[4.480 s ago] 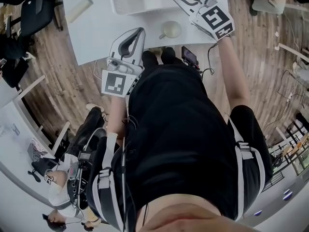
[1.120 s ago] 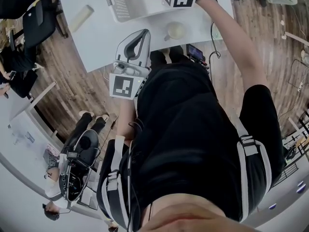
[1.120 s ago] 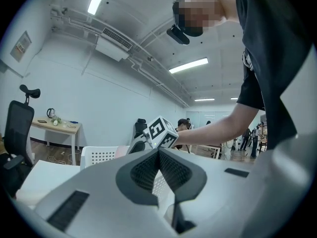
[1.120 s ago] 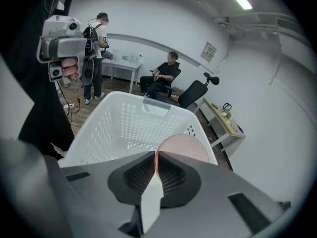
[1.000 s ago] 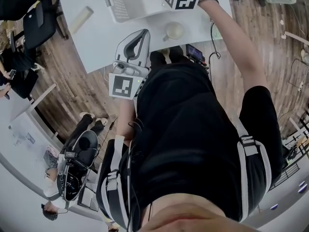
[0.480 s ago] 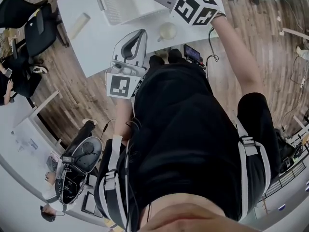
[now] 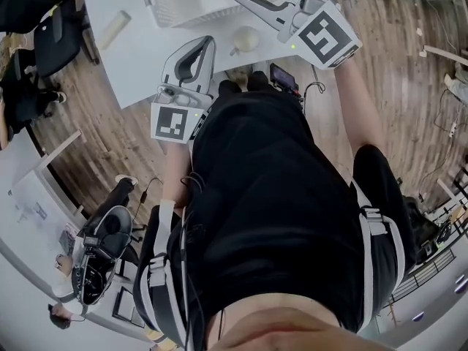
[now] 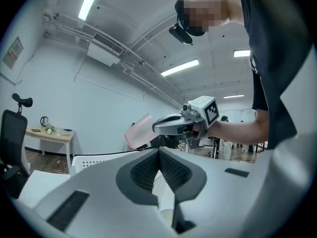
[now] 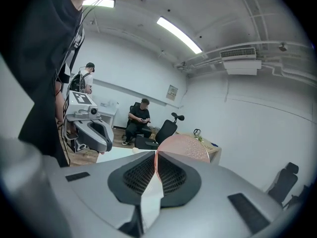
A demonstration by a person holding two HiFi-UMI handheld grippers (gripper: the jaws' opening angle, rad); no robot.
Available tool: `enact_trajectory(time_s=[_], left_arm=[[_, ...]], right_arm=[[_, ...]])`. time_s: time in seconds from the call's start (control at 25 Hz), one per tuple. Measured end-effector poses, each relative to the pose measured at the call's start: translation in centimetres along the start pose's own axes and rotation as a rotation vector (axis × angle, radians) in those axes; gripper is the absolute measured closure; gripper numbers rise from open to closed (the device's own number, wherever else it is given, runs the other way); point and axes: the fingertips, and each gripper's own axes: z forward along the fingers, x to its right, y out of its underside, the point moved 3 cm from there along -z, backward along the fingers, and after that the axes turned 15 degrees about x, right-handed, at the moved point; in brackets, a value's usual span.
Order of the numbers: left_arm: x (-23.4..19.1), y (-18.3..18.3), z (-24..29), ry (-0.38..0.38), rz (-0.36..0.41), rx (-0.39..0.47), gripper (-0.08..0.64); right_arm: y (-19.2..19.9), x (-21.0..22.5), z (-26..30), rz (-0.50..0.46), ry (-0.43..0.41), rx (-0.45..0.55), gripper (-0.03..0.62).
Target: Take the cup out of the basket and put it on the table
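Pink speckled plastic cup (image 9: 190, 150) is out of the white perforated plastic basket (image 7: 175, 6) and in the air, pinched by its wall between the 2 ribbed jaws of the right gripper (image 9: 156, 155). In the left gripper view it hangs tilted, clear above the basket's rim. In the head view, cup and basket lie at the far side of the white table (image 7: 139, 57). Bare tabletop lies nearer the person, so setting it down probably means drawing the cup back and lowering it with the right arm alone. A pale round cup (image 7: 245, 39) stands on that near strip, just beside the likely path. The left gripper (image 8: 158, 152) hovers at the table's near edge, jaws pressed together on nothing. The basket's visible part holds nothing I can make out.
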Motion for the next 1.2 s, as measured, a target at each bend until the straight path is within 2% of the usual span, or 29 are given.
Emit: enact_trajectory(time_s=[0.16, 0.36, 0.72, 1.0, 1.2], left_arm=[[0.6, 0.1, -0.2, -0.004, -0.002, -0.005, 0.538], [0.8, 0.0, -0.4, -0.017, -0.006, 0.005, 0.538], [0.5, 0.4, -1.0, -0.024, -0.016, -0.001, 0.538], [0.9, 0.7, -0.7, -0.04, -0.015, -0.014, 0.538], [2.4, 0.6, -0.5, -0.078, 0.0, -0.018, 0.538]], right_arm=[[-0.4, -1.7, -1.6, 0.039, 0.035, 0.066, 0.56], [-0.5, -3.6, -3.4, 0.156, 0.122, 0.156, 0.56], [0.0, -5.4, -5.0, 0.284, 0.21, 0.21, 0.56], [1.6, -6.5, -7.8, 0.366, 0.246, 0.233, 0.56], [2.0, -6.3, -9.6, 0.354, 0.217, 0.231, 0.56]])
